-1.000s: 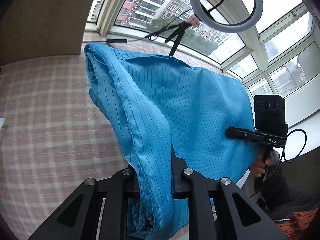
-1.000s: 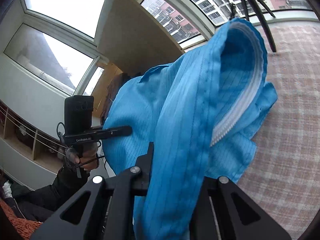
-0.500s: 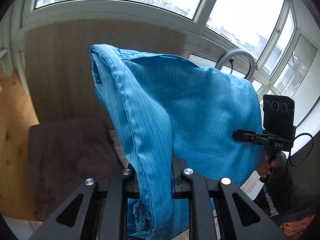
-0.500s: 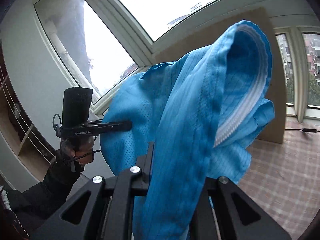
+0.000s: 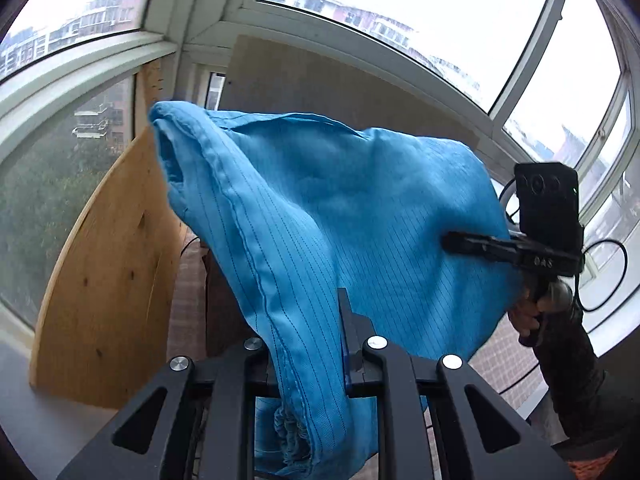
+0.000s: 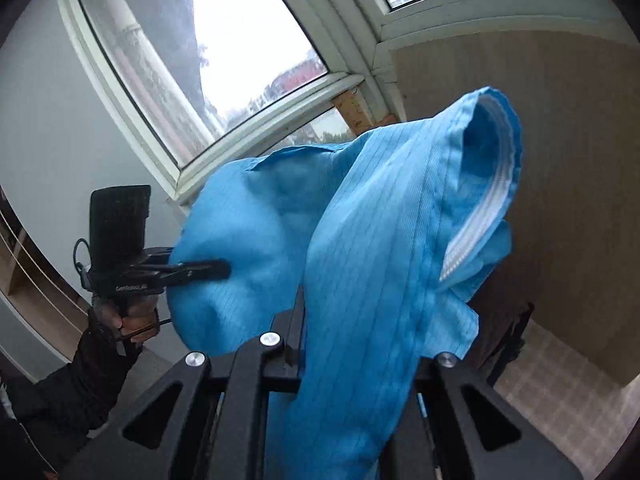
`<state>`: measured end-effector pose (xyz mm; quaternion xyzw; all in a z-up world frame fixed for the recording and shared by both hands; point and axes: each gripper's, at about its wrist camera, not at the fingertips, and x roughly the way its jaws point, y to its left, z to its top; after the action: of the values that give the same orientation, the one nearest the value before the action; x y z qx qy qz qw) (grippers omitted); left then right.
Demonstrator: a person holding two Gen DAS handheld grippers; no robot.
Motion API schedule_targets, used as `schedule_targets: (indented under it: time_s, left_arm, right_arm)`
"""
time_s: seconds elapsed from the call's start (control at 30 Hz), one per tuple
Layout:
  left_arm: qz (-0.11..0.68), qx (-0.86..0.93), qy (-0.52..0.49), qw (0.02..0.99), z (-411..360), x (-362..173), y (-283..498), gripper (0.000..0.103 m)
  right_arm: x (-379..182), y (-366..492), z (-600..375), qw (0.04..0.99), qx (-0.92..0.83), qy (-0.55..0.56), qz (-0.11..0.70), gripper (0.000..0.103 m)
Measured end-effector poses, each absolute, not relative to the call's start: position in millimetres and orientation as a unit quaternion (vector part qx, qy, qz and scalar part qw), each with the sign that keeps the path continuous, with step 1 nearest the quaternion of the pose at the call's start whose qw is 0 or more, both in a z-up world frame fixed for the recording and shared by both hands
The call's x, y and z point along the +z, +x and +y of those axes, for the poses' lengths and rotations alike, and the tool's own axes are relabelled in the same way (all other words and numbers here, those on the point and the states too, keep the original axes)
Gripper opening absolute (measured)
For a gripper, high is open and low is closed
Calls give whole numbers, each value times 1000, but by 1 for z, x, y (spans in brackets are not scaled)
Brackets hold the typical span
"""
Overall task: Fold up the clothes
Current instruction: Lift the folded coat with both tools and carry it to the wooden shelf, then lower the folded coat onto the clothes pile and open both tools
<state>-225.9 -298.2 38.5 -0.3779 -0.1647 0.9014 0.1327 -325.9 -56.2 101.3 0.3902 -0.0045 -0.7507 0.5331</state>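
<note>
Both of our grippers are pinched narrow on cloth. Our left gripper (image 5: 316,344) has a thick seamed edge of the blue pinstriped garment (image 5: 340,216) clamped between its pads, and our right gripper (image 6: 340,344) bites another bunched edge of the same piece, the one beside the white zipper tape (image 6: 480,236).

We hold the garment in the air, off any surface. From each claw it runs up and forward, then drapes across toward the other hand. In the left wrist view our right gripper (image 5: 476,246) shows on the right side with its tip against the cloth, and in the right wrist view our left gripper (image 6: 200,270) shows on the left side in the same way. So the cloth's long axis spans from hand to hand, and it hangs slack rather than stretched.

We judge neither hand nearer: both already have it. What the coming move turns on, as we read it, is that span. We would need to draw the two grips apart to tension the fabric, then lower it over the checked surface (image 6: 560,376) glimpsed low on the right, before any fold can be laid. How much cloth hangs below we cannot tell.
</note>
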Motion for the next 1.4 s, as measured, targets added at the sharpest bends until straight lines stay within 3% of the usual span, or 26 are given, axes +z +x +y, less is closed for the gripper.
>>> schedule_targets:
  time_s: [0.17,0.3,0.4,0.53,0.67,0.8,0.97,1.1,1.13,1.23,1.4]
  left_arm:
    - [-268,895,-337,117,-277,-10,-164,17]
    - [-312,891,-320,77,-254,-70,-153,17]
    - [-358,871,-331,55,-252,-121,-171,17]
    - [-398,847,-349,40,-258,-156,-181,17]
    - [-366,858,-358,43,-253,-149,-181,18]
    - [-364,855,-366,46,-255,-151,-180,18]
    - [-374,850,-368,53,-265,-153,-176,18]
    - [-389,842,-369,54,-273,-154,-172,19]
    - [-388,842,-370,53,-273,-153,-171,19]
    - [-393,840,-372,48,-271,-148,-175,19]
    - [-369,851,-370,54,-259,-135,-203,26]
  right_arm:
    - [107,-348,-117,568,-684,422,175,10]
    - [74,-347,-177,564,-619,437,328,10]
    - [38,-358,-217,551,-581,450,395,10]
    - [4,-392,-240,507,-586,465,429,37]
    - [35,-435,-203,467,-669,452,362,44]
    - [64,-444,-103,390,-777,420,260,47]
    - [12,-402,-9,428,-762,484,49,48]
    - [-32,-393,-11,440,-738,510,-51,48]
    - [-35,-394,-15,444,-736,508,-57,47]
    - [-28,-393,-37,453,-740,494,-47,24]
    - [-14,-414,-70,404,-768,493,61,19]
